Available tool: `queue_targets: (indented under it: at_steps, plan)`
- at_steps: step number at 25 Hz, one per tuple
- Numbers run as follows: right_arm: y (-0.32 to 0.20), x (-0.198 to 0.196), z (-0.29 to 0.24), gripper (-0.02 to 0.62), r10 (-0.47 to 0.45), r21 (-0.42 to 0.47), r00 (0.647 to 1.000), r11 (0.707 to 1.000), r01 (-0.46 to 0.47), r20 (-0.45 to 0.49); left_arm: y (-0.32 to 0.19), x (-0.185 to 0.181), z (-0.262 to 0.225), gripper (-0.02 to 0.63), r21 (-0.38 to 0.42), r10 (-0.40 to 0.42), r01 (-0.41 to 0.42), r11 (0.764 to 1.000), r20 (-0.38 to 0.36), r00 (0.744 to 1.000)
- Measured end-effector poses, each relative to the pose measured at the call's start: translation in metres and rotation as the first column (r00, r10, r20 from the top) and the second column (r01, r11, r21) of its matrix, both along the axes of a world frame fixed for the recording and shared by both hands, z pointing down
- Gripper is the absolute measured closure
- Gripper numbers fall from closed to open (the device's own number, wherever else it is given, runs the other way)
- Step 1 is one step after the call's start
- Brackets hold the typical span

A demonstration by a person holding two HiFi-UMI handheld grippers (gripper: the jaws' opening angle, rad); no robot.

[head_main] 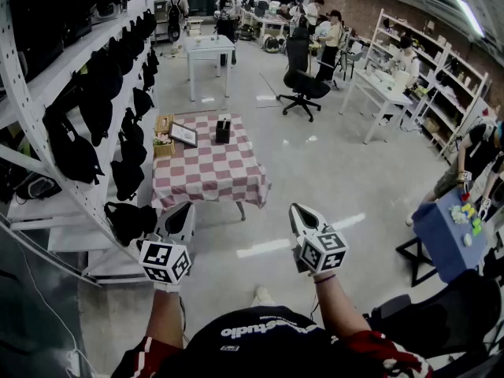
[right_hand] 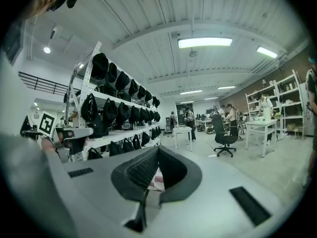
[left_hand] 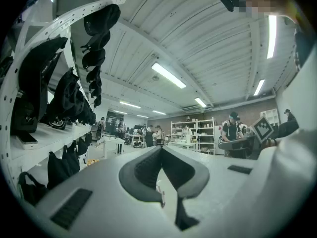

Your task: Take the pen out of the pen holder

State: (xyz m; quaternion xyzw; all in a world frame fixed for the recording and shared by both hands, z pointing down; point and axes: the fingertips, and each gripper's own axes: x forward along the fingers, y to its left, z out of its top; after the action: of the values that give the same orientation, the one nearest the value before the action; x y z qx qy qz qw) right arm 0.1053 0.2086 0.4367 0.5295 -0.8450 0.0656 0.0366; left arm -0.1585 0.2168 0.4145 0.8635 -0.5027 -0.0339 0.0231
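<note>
A small table under a red-and-white checked cloth [head_main: 209, 172] stands on the floor well ahead of me. At its far edge is a dark pen holder [head_main: 223, 130]; it is too small to make out a pen in it. My left gripper [head_main: 183, 208] and right gripper [head_main: 299, 209] are held side by side in the air, short of the table, both pointing toward it. In the left gripper view the left gripper [left_hand: 161, 148] has its jaws together with nothing between them. The right gripper [right_hand: 158, 147] is likewise shut and empty, with a strip of checked cloth [right_hand: 156, 180] showing beyond its pads.
A framed picture [head_main: 183, 135] and a small wooden box [head_main: 164, 124] also sit on the table. A white rack of black bags [head_main: 94, 116] runs along the left. Further back are a white table [head_main: 209, 50], an office chair [head_main: 303, 81] and several people. A blue stand [head_main: 442, 239] is at the right.
</note>
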Motion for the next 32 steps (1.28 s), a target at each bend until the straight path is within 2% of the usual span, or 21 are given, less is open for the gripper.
queue_targets:
  at_steps: [13,32]
  plan:
    - [0.001,-0.005,0.005,0.598,-0.006,0.004,1.000,1.000,0.006,0.000,0.001,0.008,0.006,0.601,-0.001,0.027,-0.027,1.000,0.007,1.000]
    - [0.000,-0.022,-0.004,0.598,-0.017,0.021,1.000,1.000,0.017,-0.008,-0.001,-0.006,0.005,0.601,-0.024,0.015,-0.015,1.000,0.001,1.000]
